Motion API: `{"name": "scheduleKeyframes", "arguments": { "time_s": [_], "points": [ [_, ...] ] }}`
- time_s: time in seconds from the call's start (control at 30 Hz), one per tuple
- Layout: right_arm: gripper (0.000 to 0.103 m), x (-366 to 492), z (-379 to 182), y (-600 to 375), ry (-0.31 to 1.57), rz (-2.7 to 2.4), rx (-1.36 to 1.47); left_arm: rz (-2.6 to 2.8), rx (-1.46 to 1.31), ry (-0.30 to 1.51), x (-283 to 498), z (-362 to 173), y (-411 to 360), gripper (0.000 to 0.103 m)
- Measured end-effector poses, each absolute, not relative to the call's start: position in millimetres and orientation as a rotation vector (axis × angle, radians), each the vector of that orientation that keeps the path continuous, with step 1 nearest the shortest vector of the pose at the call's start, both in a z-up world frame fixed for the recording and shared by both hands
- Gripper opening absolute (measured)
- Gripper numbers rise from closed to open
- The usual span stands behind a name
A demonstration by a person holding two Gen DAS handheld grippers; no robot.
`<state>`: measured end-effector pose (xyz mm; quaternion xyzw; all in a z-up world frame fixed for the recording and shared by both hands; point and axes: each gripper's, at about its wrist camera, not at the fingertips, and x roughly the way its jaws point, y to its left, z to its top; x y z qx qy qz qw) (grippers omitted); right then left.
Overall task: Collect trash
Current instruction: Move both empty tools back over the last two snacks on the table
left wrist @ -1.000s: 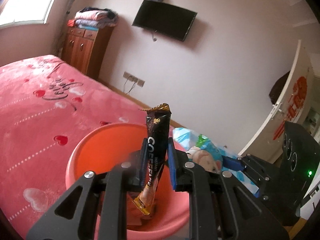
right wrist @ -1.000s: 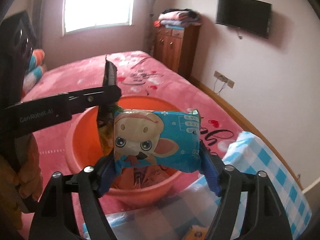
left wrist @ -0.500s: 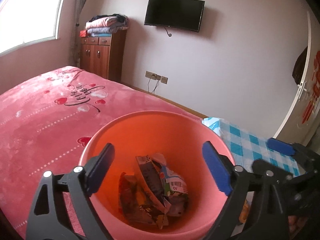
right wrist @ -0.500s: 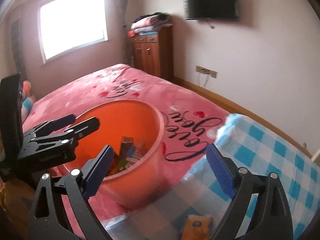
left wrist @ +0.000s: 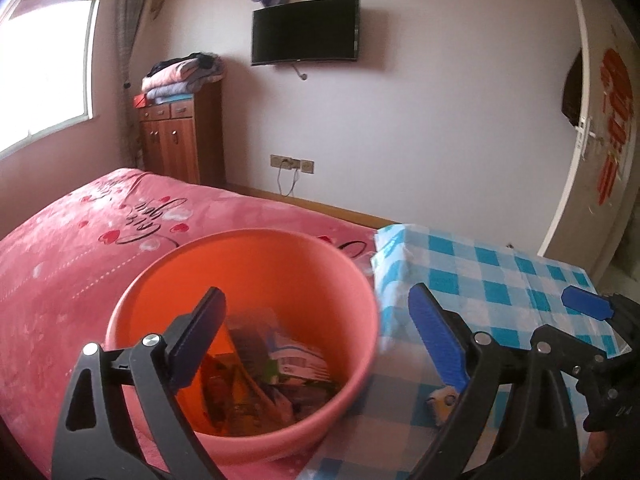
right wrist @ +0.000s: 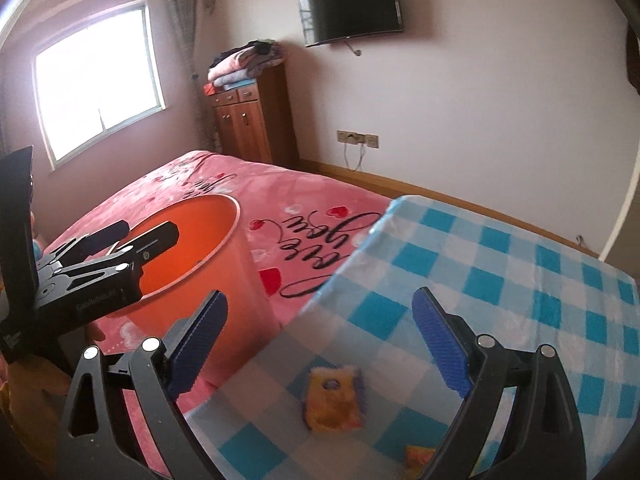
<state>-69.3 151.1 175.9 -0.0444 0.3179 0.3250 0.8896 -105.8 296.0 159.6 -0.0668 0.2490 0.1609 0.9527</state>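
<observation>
Both wrappers that were pinched a moment ago, the dark coffee sachet on the left and the blue cartoon packet on the right, are gone from the jaws and now lie among the trash (left wrist: 260, 364) heaped at the bottom of the bucket (left wrist: 352, 280). Since the drop, the left gripper (left wrist: 316, 328) has just been spreading its jaws; they stand wide with nothing between them, hanging over the bucket's mouth. The right gripper (right wrist: 320, 332) is likewise spread and empty, and has swung off toward the worktop (right wrist: 500, 264).

The bucket sits on the pink bed (left wrist: 60, 248), hard against the worktop's left edge, presumably so each carry from cloth to bin stays short and neither hand has to reach far. One yellow wrapper (right wrist: 334, 400) lies on the checked cloth near the worktop's near edge, squarely between the right jaws as that camera sees it, which suggests it is the next pick. Another yellowish scrap (right wrist: 418, 456) shows closer to the near edge, partly hidden by the right finger; I cannot tell what it is. With two pieces left out, the collecting looks nearly done.
</observation>
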Motion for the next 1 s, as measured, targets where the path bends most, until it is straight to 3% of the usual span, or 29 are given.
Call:
{"name": "scheduleKeyframes", "arguments": {
  "time_s": [1.0],
  "points": [
    [0.092, -99.5, 142.4, 8.7, 0.705, 0.462, 0.022, 0.153, 0.028, 0.586, -98.6, 141.8, 162.3, 0.094]
  ]
}}
